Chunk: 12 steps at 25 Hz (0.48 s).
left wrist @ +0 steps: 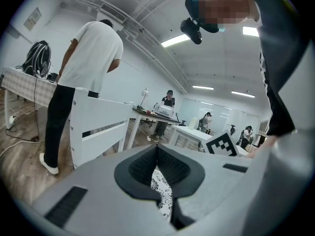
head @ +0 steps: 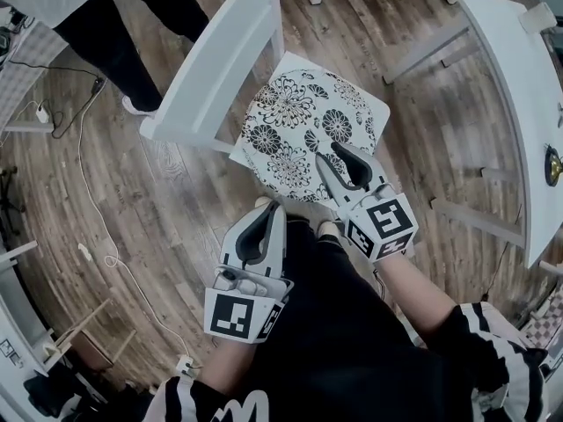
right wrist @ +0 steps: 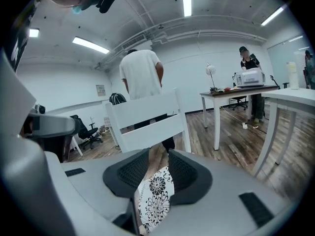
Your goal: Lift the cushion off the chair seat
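Observation:
A round cushion (head: 303,126) with a black-and-white flower print lies on the seat (head: 376,108) of a white chair, whose backrest (head: 220,60) is to the left. My right gripper (head: 327,153) hovers over the cushion's near edge. Its jaws stand open, and the right gripper view shows the cushion (right wrist: 156,200) through the gap, with neither pad pressing on it. My left gripper (head: 271,207) stays short of the seat's near-left edge. Its jaws are shut, with the tips meeting and nothing held. In the left gripper view a strip of cushion (left wrist: 160,188) shows below the tips.
A person (head: 132,25) in a white shirt and dark trousers stands just behind the backrest. A white table (head: 519,86) runs along the right, with its legs (head: 440,42) near the chair. White cables (head: 88,192) trail over the wooden floor at the left.

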### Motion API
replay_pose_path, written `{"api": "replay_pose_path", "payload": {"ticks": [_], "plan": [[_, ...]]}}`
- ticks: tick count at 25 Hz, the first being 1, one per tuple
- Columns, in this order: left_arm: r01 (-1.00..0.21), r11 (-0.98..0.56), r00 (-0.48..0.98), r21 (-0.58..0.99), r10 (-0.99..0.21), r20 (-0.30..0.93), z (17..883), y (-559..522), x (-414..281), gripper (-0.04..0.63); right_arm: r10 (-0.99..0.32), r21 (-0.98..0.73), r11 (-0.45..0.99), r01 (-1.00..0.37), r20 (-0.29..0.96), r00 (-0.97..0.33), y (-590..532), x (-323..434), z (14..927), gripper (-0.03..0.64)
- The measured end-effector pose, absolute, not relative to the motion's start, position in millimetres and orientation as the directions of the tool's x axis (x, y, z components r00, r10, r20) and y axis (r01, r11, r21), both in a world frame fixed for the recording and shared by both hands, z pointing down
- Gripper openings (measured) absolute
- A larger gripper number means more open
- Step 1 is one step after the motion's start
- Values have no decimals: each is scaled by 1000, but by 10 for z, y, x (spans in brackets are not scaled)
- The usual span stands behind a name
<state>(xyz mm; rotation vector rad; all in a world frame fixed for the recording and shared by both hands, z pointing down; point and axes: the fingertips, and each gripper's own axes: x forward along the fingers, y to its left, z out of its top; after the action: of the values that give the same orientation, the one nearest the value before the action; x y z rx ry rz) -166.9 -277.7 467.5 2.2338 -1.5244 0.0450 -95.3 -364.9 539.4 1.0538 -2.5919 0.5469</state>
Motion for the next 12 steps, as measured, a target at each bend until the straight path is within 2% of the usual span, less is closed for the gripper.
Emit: {"api": "replay_pose_path", "payload": {"ticks": [12], "plan": [[-892, -304, 402, 334, -872, 280, 4809, -2813, -1785, 2, -582, -232, 650, -724, 460, -670, -3728, -1064, 5845, 117]]}}
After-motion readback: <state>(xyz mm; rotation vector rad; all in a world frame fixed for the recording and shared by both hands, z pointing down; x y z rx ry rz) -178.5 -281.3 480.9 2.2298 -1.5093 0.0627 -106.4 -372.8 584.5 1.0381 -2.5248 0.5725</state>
